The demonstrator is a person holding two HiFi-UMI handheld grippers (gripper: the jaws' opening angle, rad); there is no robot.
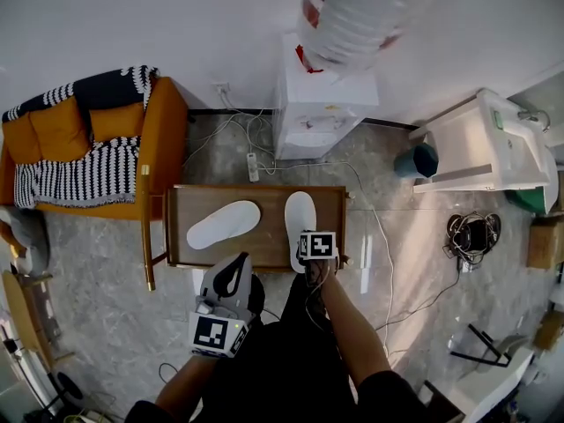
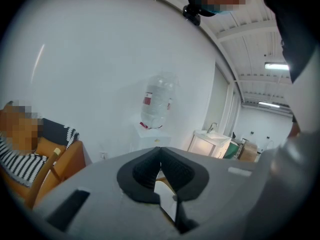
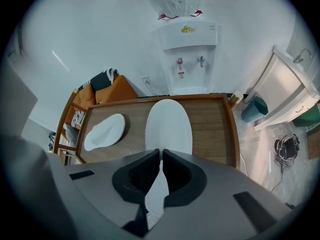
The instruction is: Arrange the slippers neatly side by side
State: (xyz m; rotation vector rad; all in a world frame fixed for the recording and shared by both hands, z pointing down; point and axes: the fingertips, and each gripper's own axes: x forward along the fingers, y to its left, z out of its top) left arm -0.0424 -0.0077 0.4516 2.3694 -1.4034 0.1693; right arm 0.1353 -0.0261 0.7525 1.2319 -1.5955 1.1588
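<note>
Two white slippers lie on a low wooden table (image 1: 264, 252). The right slipper (image 1: 300, 217) (image 3: 169, 126) points straight away from me. My right gripper (image 1: 308, 252) (image 3: 161, 159) is at the table's near edge, shut on that slipper's heel end. The left slipper (image 1: 223, 224) (image 3: 105, 131) lies apart from it, slanted, toe toward the far right. My left gripper (image 1: 236, 267) (image 2: 160, 151) hangs off the table in front of my body. It is tilted up toward the wall, jaws shut with nothing held.
A water dispenser (image 1: 322, 104) (image 3: 187, 59) stands behind the table. An orange chair with striped cushions (image 1: 88, 139) is on the left. A white sink cabinet (image 1: 489, 144), a teal bin (image 1: 421, 159) and coiled cables (image 1: 471, 232) are on the right.
</note>
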